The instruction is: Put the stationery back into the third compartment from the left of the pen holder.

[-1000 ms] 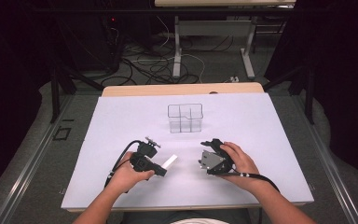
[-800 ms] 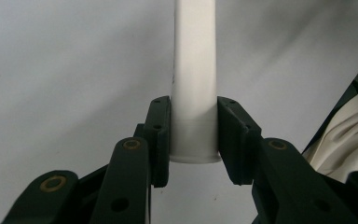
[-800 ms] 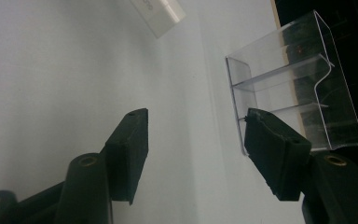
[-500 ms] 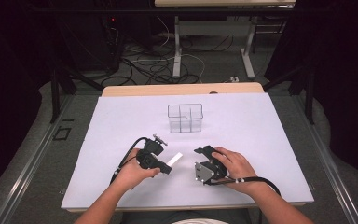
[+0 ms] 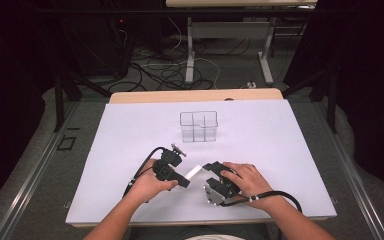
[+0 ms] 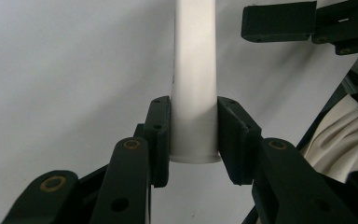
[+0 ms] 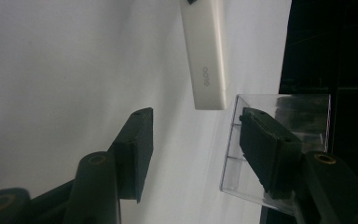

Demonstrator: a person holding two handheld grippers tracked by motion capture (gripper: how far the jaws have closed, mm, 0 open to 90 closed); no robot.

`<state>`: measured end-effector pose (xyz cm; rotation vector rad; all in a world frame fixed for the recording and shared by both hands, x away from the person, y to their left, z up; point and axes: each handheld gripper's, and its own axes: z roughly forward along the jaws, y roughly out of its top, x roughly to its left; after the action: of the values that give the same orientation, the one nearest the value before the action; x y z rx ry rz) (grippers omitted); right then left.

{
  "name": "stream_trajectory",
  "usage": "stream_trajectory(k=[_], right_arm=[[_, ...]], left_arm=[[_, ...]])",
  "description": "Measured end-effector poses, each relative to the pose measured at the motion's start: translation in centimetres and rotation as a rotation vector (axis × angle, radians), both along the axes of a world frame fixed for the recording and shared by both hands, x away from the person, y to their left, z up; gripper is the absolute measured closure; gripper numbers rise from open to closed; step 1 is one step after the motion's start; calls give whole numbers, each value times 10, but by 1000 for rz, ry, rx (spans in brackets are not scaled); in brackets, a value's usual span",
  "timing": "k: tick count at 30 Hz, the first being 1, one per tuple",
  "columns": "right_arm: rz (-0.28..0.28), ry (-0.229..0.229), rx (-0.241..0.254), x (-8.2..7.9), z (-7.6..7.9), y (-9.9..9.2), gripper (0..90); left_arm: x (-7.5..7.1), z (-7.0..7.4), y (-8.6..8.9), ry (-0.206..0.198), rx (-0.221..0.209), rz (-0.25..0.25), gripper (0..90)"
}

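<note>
High view: white stick (image 5: 194, 172), clamped lengthwise in left gripper (image 5: 180, 176) jaws, points toward right gripper (image 5: 211, 167), jaws apart.

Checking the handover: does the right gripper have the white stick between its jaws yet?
No: the right gripper stands open, and the white stick lies beyond its jaws.

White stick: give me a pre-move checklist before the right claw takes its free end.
1. Left claw clamps the white stick at one end: ok.
2. Stick's free end points toward the right claw: ok.
3. Right claw's jaws, which have just been closing, stand apart with nothing between them: ok.
4. Right claw on the stick: not ok, stick lies ahead of the jaws, untouched.
5. Clear divided box stands apart, beyond both hands: ok.
6. Which stick end goes into the box: cannot tell.
</note>
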<state>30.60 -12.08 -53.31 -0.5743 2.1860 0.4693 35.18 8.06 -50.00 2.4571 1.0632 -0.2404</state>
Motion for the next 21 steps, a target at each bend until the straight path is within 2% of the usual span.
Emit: stream_trajectory(k=[1,2,3,4,5,6,7,9,11,14,15,17,19,20,21], right_arm=[[-11,0,29,-1,-3,-1,446],[3,-16,17,-1,-1,0,449],[2,-8,29,-1,-3,0,450],[8,-2,1,-1,-1,1,451],[13,-8,14,-1,-2,1,451],[13,-13,2,-2,-2,1,457],[31,-28,25,-2,-4,2,459],[30,-22,-5,-3,-3,3,469],[50,-28,12,-3,-6,4,474],[49,-45,-1,-4,-7,6,482],[42,-26,-18,-4,-7,6,487],[52,-24,-23,-5,-7,8,498],[54,-45,-13,-6,-8,8,513],[61,-29,-34,-6,-7,9,523],[56,-28,-34,-7,-8,9,533]], left_arm=[[0,0,-1,4,2,-1,671],[0,0,-2,3,-4,1,671],[0,0,-3,8,-5,-2,671],[0,0,-4,14,-2,-7,671],[0,-1,-6,13,-10,-5,671],[0,0,-7,13,-8,-10,671],[0,0,-8,13,-10,-13,671],[-1,0,-12,12,-12,-20,671],[-2,1,-15,9,-15,-30,671],[-4,2,-21,9,-19,-47,671],[-5,2,-23,10,-20,-50,671],[-4,2,-26,13,-26,-55,671],[-4,2,-29,11,-32,-58,671],[-5,2,-30,15,-33,-53,671],[-5,3,-30,17,-38,-50,671]])
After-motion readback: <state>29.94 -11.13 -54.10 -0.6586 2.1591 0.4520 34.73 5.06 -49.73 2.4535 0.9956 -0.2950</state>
